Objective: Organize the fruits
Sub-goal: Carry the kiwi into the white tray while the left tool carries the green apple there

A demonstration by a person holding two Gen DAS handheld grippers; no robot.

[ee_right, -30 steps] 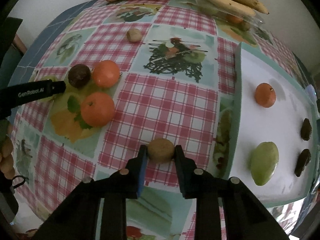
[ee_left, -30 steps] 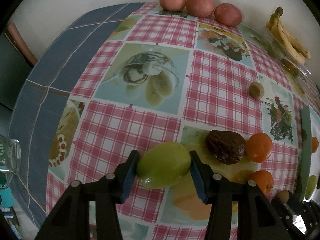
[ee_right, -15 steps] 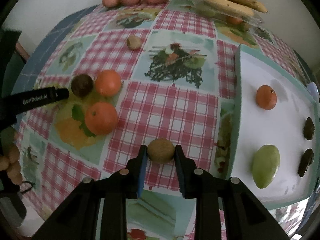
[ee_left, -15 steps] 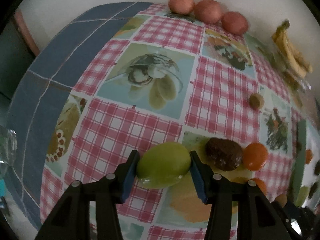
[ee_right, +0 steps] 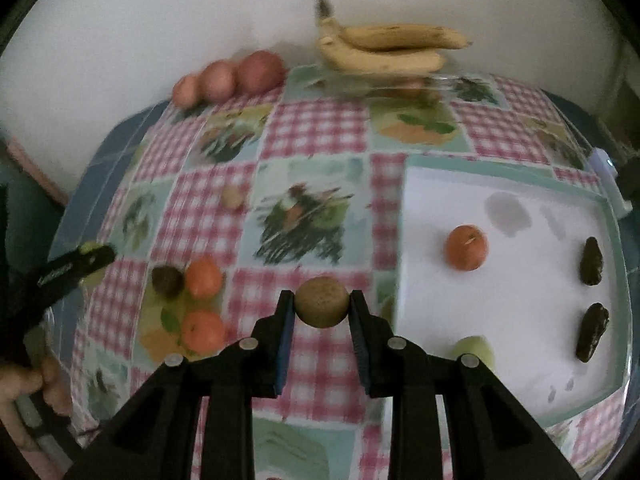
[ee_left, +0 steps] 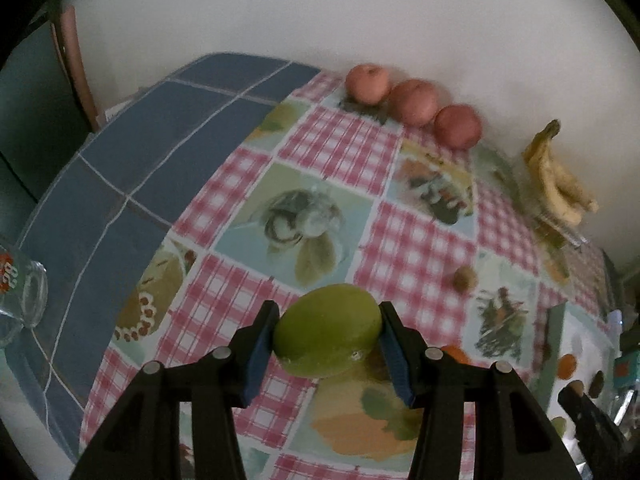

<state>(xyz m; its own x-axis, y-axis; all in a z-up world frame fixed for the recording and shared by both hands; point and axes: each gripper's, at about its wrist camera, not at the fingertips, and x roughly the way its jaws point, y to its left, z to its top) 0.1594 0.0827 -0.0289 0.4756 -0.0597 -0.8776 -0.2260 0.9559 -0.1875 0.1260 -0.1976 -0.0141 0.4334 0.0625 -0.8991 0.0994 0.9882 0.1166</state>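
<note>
Now the left tool (ee_left: 326,338) grips a green mango (ee_left: 327,335) above the counter (ee_left: 372,236), while the right tool (ee_right: 322,312) clamps a brown kiwi (ee_right: 322,307). Left of the right tool lie two oranges (ee_right: 204,278) and a dark fruit (ee_right: 167,281); right of it sits the white tray (ee_right: 532,300), holding an orange, dark fruits and another mango.

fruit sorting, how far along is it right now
Partly done. The white tray already holds an orange, two dark fruits and a green mango. In hand: the left tool grips a second green mango, the right tool a brown kiwi. Left on the cloth: two oranges, a dark fruit and a small brown fruit.
</note>
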